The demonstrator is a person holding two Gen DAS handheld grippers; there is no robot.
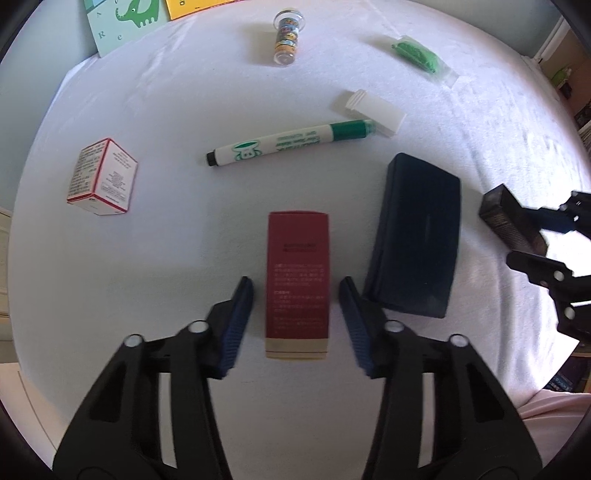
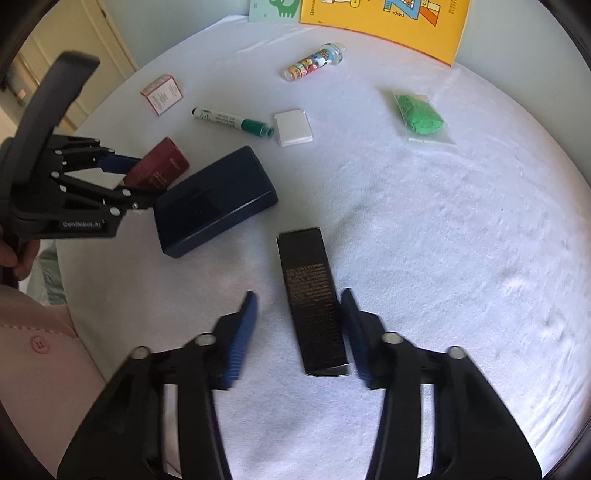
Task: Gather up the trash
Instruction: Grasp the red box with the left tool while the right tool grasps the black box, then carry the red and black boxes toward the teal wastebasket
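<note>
Jaws, left: the left gripper (image 1: pixel 295 291) points down at the white-covered worktop (image 1: pixel 166 258), its blue pads on either side of a red box (image 1: pixel 297 284). A thin gap shows on each side, so the pads do not yet press it; the jaws stand apart.
Jaws, right: the right gripper (image 2: pixel 299 306) straddles a black box (image 2: pixel 314 302). The right pad lies against the box edge, while the left pad stands clear, so nothing is clamped.
Red box: lies flat, long side running away from the camera, a tan strip at its near end.
Black box: lies flat and slightly slanted, with fine pale print on its top face.
Dark blue case (image 1: pixel 417 236): lies between the two boxes, just right of the red one, apart from it.
Green marker (image 1: pixel 291 142): farther back, its capped end touching a small white case (image 1: pixel 373 110).
Small white carton (image 1: pixel 101 177): red-edged, well off to the left.
Clear tube (image 1: pixel 286 37): lies at the far edge, filled with coloured pieces.
Clear bag (image 1: pixel 421 59): holds something green, far right.
Picture cards (image 2: pixel 384 22): stand at the back edge, one yellow, one pale green.
Person: a pink buttoned sleeve (image 2: pixel 40 354) shows at the lower left of the right view.
</note>
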